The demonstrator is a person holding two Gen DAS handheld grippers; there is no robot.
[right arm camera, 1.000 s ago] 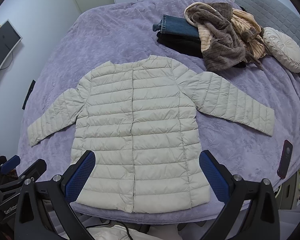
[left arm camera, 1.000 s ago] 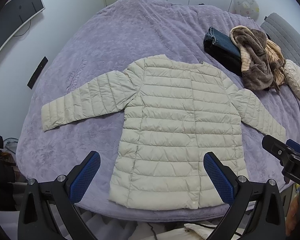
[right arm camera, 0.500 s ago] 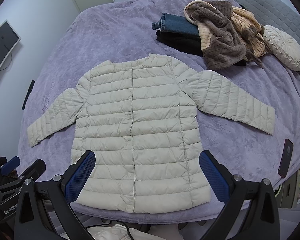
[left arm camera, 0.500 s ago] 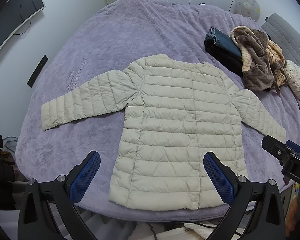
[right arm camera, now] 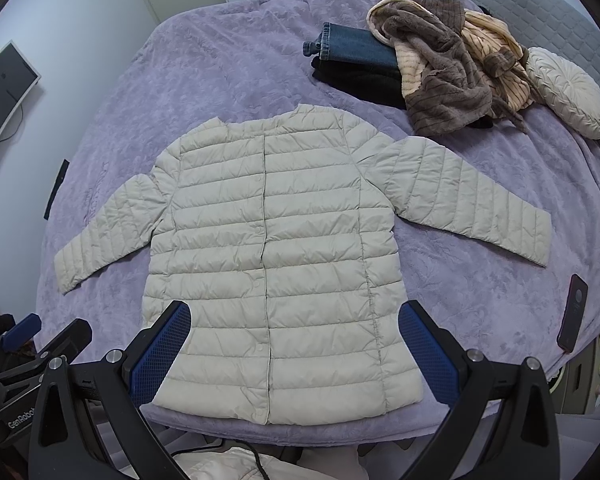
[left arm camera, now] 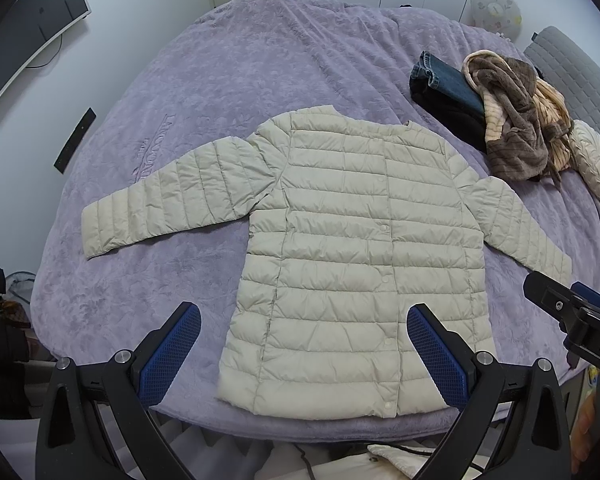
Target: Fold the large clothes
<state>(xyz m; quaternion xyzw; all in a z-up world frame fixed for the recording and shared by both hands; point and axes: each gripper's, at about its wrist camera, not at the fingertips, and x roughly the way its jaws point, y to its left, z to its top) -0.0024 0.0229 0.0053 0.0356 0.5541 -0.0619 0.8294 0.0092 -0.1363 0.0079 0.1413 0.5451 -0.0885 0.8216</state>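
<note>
Spread flat and buttoned, sleeves out, the puffer jacket (left arm camera: 360, 256) is lying front-up on the purple bedspread (left arm camera: 228, 80), seemingly ready for folding. Left gripper (left arm camera: 304, 356) and right gripper (right arm camera: 294, 354) are hovering wide apart, holding nothing, above its hem.

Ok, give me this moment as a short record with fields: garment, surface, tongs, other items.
garment: beige quilted jacket, flat, front up, snapped shut, both sleeves spread out
surface: purple bedspread
left tongs: open, above the hem, holding nothing
right tongs: open, above the hem, holding nothing
fold progress: none yet
other items: folded jeans under a brown robe, round cushion, phone near bed edge
</note>
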